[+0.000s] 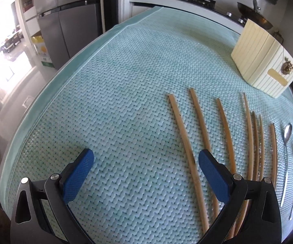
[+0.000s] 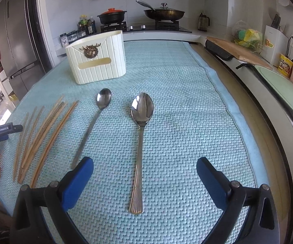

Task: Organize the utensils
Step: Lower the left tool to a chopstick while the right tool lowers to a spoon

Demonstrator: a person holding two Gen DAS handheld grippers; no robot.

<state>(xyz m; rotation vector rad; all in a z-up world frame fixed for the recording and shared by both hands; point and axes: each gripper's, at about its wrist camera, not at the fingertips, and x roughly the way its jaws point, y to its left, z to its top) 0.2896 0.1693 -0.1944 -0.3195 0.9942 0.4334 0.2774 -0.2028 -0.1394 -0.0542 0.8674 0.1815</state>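
Shiny big spoon (image 2: pixel 142 109) lies at twelve o'clock between our right gripper (image 2: pixel 145 174) fingers, spread wide. Nothing is picked yet; we close next. Left gripper (image 1: pixel 146 168) is wide too.

Home kitchen: identified by gas hob (image 2: pixel 146 27) carrying lidded pot (image 2: pixel 112 16) and wok (image 2: pixel 163 13), steel refrigerator (image 1: pixel 69 18), condiment bottles (image 2: pixel 86 25), knife block (image 2: pixel 273 38).
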